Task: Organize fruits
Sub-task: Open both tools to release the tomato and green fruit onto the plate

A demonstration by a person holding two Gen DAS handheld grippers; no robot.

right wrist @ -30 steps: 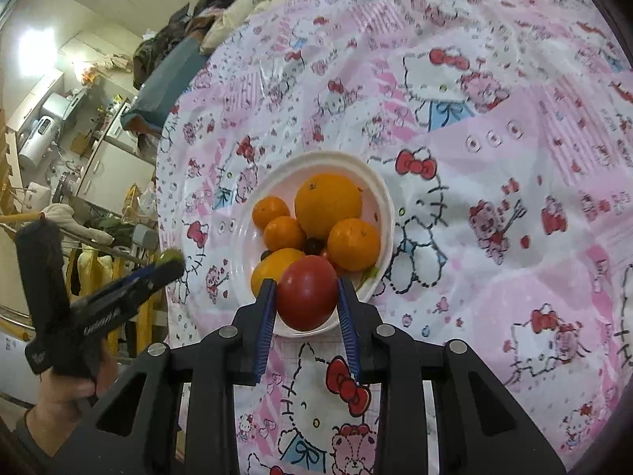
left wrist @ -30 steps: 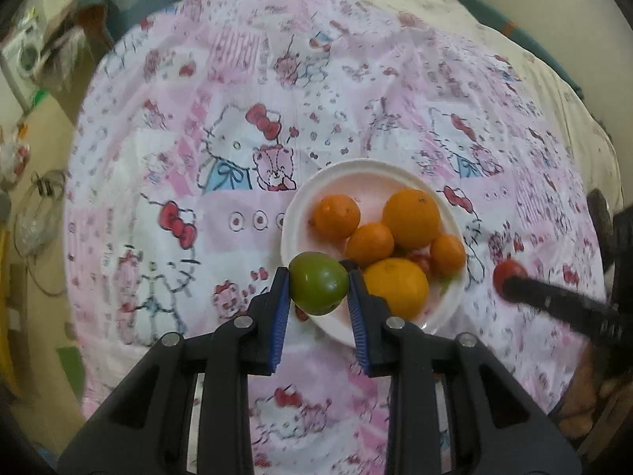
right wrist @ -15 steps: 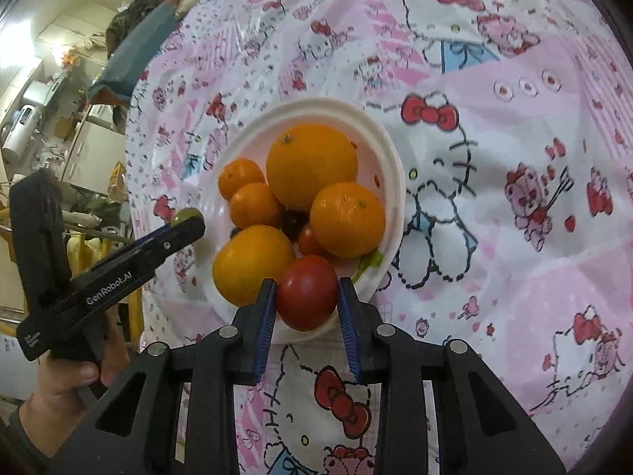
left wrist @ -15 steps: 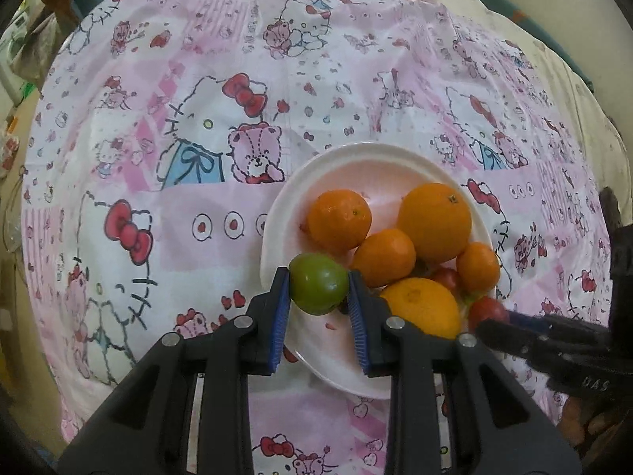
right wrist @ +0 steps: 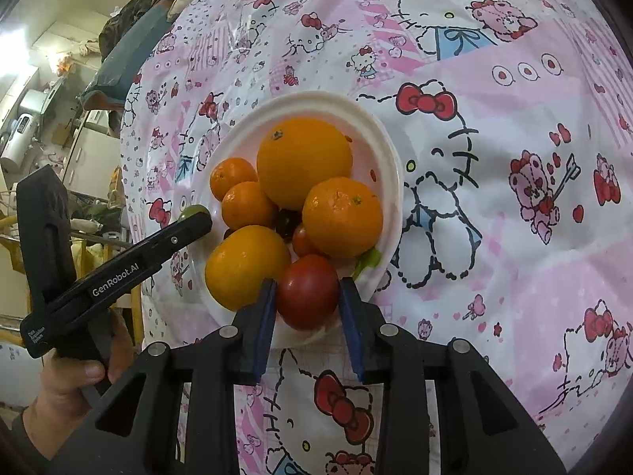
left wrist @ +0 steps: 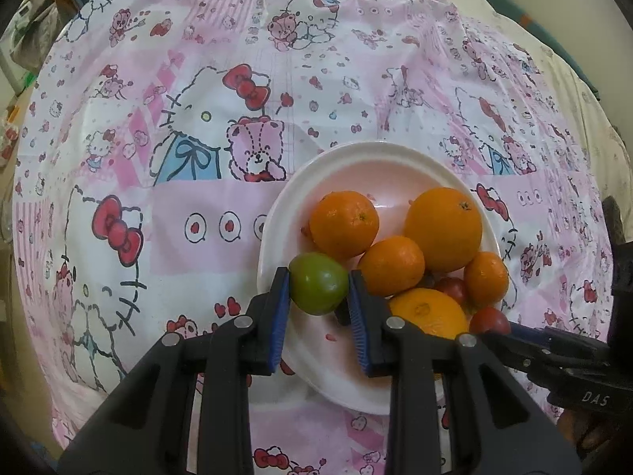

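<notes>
Left wrist view is showing the left gripper (left wrist: 319, 292) gripping a green fruit (left wrist: 319, 288) between its blue-padded fingers (left wrist: 279, 308), both pads pressing on the fruit's sides, just over the near left part of a white plate (left wrist: 356, 380). That plate is sitting on a table covered by a pink cartoon-print tablecloth (left wrist: 221, 213) and is carrying a large orange (left wrist: 443, 228), several smaller oranges, and small red fruits tucked among them. Right wrist view is showing the right gripper (right wrist: 307, 297) with a red tomato (right wrist: 307, 292) between its fingers (right wrist: 264, 316) at the plate's near edge; its jaws have just been opening, a thin gap is showing at the right pad, and the tomato is sitting on the plate, touching the near orange (right wrist: 247, 267). A hand (right wrist: 67, 392) is holding the left gripper's handle at far left.
</notes>
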